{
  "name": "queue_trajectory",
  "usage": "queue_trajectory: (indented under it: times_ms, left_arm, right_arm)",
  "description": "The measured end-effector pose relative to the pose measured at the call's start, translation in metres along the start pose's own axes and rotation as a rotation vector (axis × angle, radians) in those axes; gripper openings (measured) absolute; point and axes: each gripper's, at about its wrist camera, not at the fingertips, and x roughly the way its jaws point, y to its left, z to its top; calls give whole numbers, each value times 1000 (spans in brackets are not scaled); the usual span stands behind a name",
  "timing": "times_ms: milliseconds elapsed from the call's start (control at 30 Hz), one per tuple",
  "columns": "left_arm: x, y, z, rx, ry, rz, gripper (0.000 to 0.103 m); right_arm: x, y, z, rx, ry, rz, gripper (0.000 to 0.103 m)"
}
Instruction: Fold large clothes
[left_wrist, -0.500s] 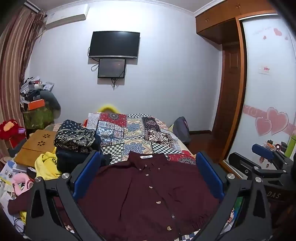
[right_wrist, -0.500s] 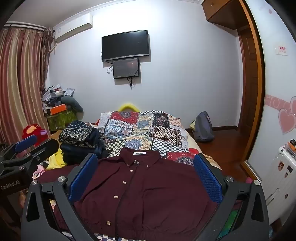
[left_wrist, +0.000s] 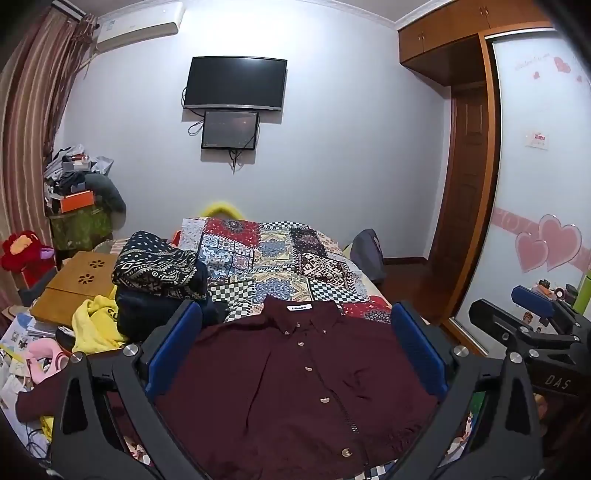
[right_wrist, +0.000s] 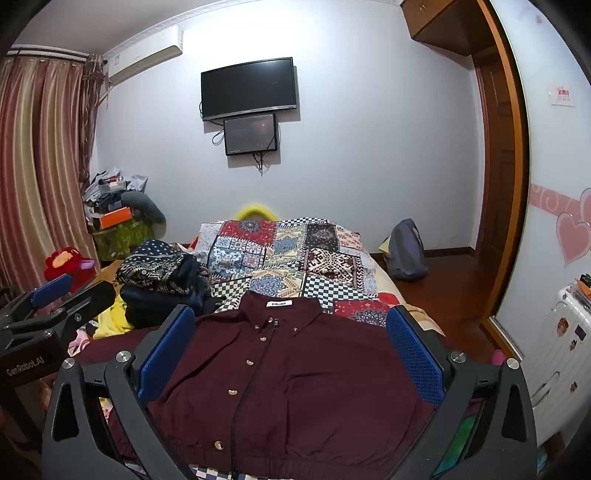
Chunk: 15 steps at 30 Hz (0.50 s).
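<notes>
A dark maroon button-up shirt (left_wrist: 295, 376) lies flat, front up, on the near end of the bed, collar toward the far wall; it also shows in the right wrist view (right_wrist: 295, 373). My left gripper (left_wrist: 295, 347) is open and empty, held above the shirt with its blue pads wide apart. My right gripper (right_wrist: 291, 347) is open and empty too, above the shirt. The right gripper shows at the right edge of the left wrist view (left_wrist: 532, 325); the left gripper shows at the left edge of the right wrist view (right_wrist: 48, 306).
A patchwork quilt (left_wrist: 273, 258) covers the bed. A pile of dark patterned clothes (left_wrist: 159, 284) and a yellow garment (left_wrist: 96, 321) lie left of the shirt. A wooden lap table (left_wrist: 70, 280), clutter and a backpack (right_wrist: 406, 251) stand around. A white suitcase (right_wrist: 554, 350) is at right.
Both grippers have barely shifted; the shirt lies as before.
</notes>
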Motion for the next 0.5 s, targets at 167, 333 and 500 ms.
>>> queue_trajectory:
  times_ms: [167,333,500]
  left_arm:
    - [-1,0,-1,1,-3,-1,103]
    - [0,-2,-2,14,-4,7,103]
    - [-1,-4,-1,24,-8,10,103]
  right_arm:
    - [0,0,0,4,2,1,103]
    - [0,1,0,6,7,-1,103]
    - [2,1,-2,12,9,-1,103]
